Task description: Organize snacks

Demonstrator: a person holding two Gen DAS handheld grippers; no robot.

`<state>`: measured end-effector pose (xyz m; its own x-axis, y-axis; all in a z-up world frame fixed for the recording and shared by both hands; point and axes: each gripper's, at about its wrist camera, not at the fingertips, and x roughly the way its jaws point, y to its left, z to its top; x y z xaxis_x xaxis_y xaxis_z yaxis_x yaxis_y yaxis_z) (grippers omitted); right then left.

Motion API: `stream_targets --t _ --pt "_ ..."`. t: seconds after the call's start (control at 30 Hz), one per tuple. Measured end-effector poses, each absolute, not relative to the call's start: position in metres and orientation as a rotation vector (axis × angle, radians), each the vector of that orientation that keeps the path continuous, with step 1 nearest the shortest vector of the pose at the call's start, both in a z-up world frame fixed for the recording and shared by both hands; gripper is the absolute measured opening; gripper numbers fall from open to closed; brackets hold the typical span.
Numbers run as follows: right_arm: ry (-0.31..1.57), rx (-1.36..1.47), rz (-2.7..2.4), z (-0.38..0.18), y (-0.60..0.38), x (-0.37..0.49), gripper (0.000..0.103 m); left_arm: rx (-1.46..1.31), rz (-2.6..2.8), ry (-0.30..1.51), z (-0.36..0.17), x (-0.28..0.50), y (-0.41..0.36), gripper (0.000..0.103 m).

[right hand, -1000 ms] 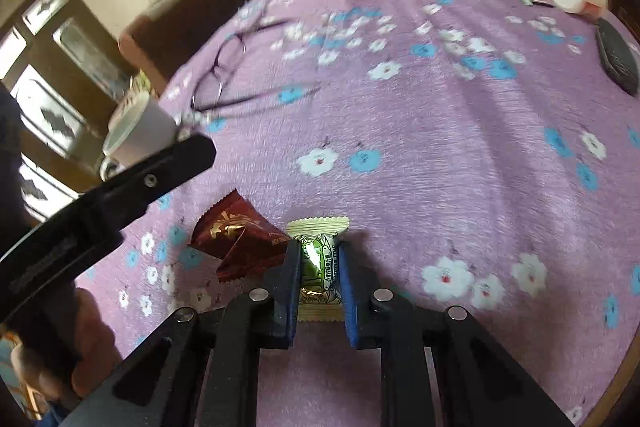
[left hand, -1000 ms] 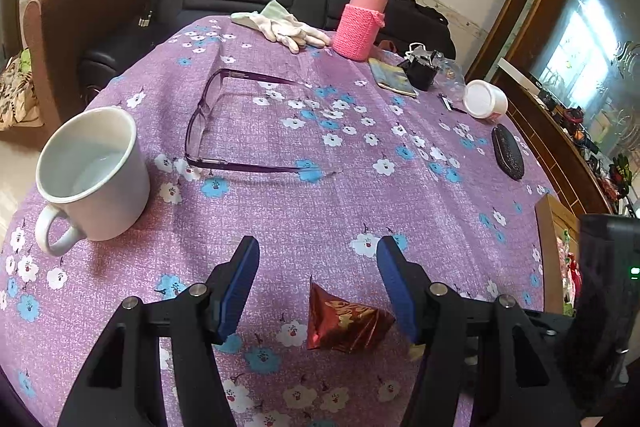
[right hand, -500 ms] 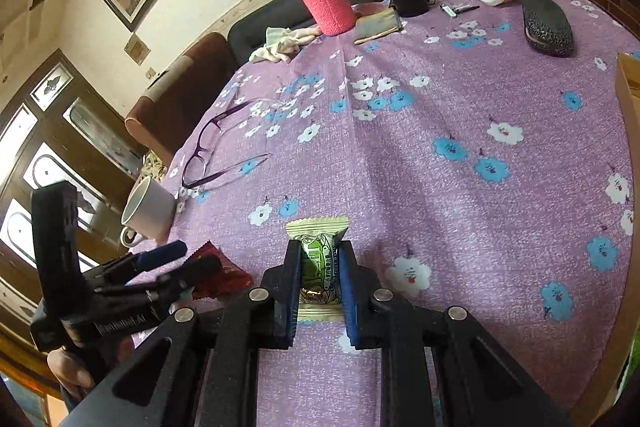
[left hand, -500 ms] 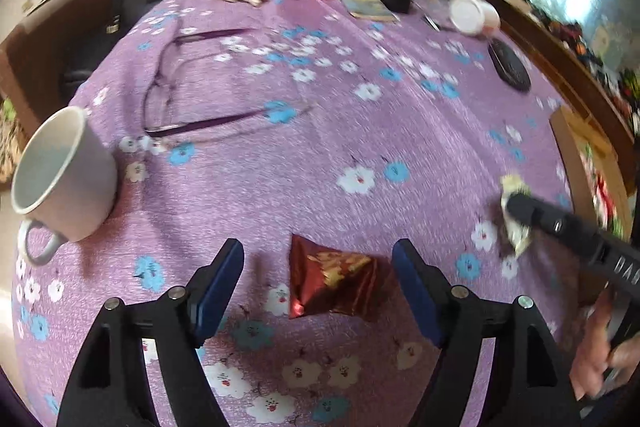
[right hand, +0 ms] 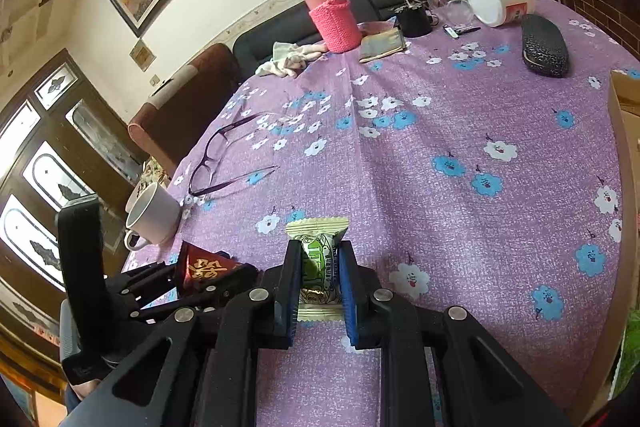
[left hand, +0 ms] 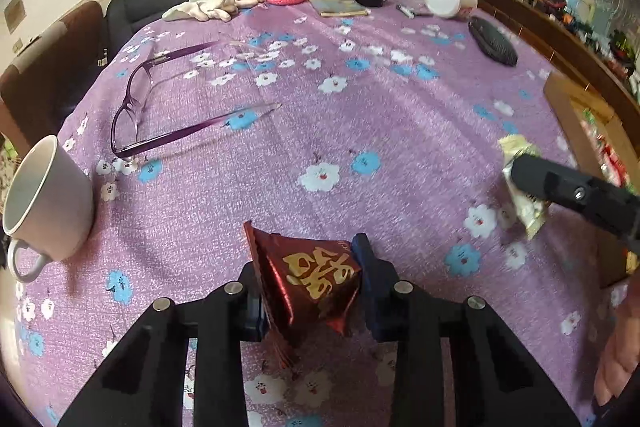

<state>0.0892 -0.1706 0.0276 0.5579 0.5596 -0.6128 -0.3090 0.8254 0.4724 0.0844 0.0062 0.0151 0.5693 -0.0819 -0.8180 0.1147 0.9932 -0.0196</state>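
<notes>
Purple glasses (left hand: 168, 115), white mug (left hand: 48, 211) beside left jaws closing on red snack (left hand: 316, 279); right jaws gripping green candy (right hand: 318, 263).

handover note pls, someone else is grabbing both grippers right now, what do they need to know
Left hand-held gripper: jaws closing on the red snack packet, which sits between the pads.
Right hand-held gripper: shut on the green snack packet, held above the purple tablecloth.
Cardboard box at the table's right edge already holds some colourful packets.
Done: both snacks are picked up or nearly so.
Left: likely carry both packets to the box and release them.
</notes>
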Motion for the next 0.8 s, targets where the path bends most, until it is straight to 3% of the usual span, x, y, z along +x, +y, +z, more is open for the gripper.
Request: stream_targets --t 0.33,0.8 --pt "0.8 0.324 0.511 0.033 -0.173 0.088 0.02 -0.001 -0.114 0.819 0.041 0.074 0.005 0.033" --pt "0.812 0.305 0.521 0.031 -0.169 0.091 0.02 0.024 -0.117 0.813 0.038 0.073 -0.001 0.034"
